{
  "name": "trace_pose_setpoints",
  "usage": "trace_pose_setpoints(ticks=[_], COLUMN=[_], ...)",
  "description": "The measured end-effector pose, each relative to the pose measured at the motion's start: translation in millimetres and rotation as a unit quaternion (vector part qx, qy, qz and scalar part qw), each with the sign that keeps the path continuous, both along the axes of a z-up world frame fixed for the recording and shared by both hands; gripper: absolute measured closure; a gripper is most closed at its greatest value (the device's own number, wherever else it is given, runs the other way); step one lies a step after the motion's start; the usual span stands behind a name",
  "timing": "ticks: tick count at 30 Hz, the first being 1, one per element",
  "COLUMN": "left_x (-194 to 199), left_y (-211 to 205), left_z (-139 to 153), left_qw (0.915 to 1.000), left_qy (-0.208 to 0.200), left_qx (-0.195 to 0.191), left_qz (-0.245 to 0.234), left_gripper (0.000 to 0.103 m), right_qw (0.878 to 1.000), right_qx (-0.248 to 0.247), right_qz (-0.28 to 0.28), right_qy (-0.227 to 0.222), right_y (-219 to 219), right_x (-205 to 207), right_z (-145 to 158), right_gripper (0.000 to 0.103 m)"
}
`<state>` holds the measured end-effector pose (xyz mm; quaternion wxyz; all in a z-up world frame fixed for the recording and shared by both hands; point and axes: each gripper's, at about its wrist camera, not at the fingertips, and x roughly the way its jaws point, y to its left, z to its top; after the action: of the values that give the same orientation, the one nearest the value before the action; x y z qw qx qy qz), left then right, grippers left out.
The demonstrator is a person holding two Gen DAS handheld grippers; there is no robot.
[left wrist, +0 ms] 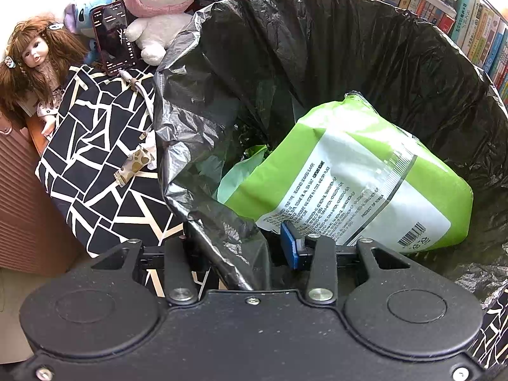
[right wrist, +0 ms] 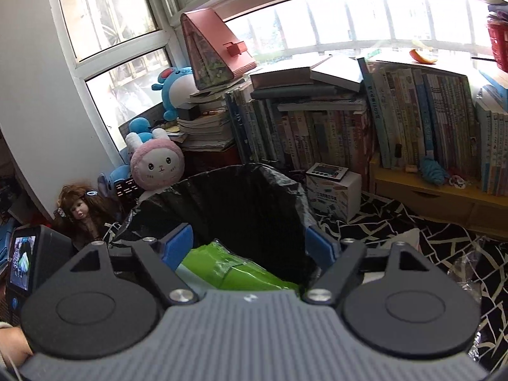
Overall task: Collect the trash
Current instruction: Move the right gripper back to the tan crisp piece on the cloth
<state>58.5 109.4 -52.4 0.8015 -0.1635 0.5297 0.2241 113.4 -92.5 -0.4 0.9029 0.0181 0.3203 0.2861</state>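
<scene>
Trash, a green-and-white snack packet point(left wrist: 349, 177), lies inside the black bag point(left wrist: 317, 47), leaning against its near wall with the printed back facing up. My left gripper point(left wrist: 241, 247) has its fingers closed on the near rim of the bag: the film passes between them and is pinched there, so this hand holds the mouth open. My right gripper point(right wrist: 250, 247) is above the bag with its fingers point(right wrist: 176, 247) spread wide. The packet point(right wrist: 235, 270) shows below between them, but the pads do not touch it, so I judge it is released.

So this piece looks done. In the right view a crumpled clear wrapper point(right wrist: 466, 270) lies on the cloth point(right wrist: 381, 222) at the right of the bag, and I think this one is still left to collect. Whether more trash is around, I cannot tell.

The bag stands on a surface covered by a black cloth with white crack lines. Around it the room is crowded: a doll point(left wrist: 35, 63), a pink plush point(left wrist: 162, 3), a phone point(left wrist: 114, 35) leaning behind, a small box point(right wrist: 333, 193), and many books point(right wrist: 412, 120) in rows under a bright window point(right wrist: 349, 22)
</scene>
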Motion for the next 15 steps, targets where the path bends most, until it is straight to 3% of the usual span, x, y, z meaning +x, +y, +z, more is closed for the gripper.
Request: trace_pose_setpoints(ticks=[15], left_x=[0.5], left_y=[-0.3], left_z=[-0.3], left_qw=[1.0000], left_qy=[0.000], left_qx=[0.003], left_qz=[-0.002], left_gripper=[0.064], right_qw=[0.990], right_qx=[-0.048], right_qz=[-0.125], right_qy=[0.039], right_y=[-80.8], right_x=[-2.4], right_z=[-41.7], right_gripper=[0.011])
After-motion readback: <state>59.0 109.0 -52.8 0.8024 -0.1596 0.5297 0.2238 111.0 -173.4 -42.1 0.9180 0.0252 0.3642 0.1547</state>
